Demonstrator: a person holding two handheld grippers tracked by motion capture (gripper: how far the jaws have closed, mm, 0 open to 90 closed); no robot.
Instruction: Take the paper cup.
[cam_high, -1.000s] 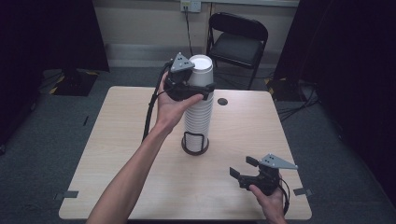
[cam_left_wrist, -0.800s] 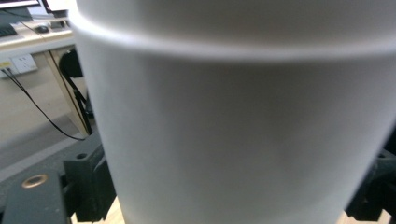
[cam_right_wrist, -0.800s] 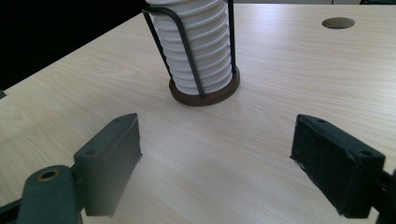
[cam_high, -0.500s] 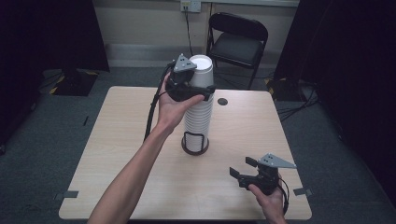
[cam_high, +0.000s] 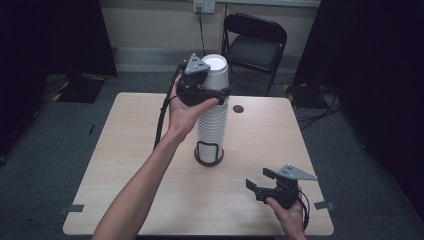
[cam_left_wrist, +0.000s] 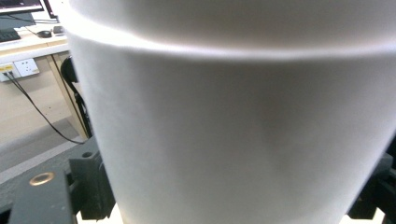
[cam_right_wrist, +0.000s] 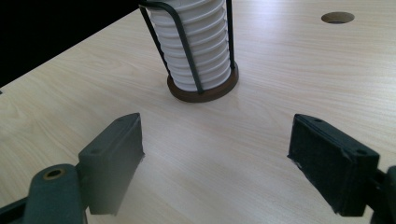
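Progress is judged early: the top cup (cam_high: 216, 70) is pinched by the left tongs (cam_high: 212, 92) at upper centre, barely lifted off the stack (cam_high: 211, 127). The right tongs (cam_high: 260, 182) are held spread at lower right, unused.

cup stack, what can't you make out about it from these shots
- Left tool pads: in the left gripper view the top cup covers them, so the contact is hidden.
- Stack height: the right gripper view cuts the cup stack off at the top edge.
- Cup count: the high view shows the ribs too small to count.
- Holder far side: hidden behind the cups.
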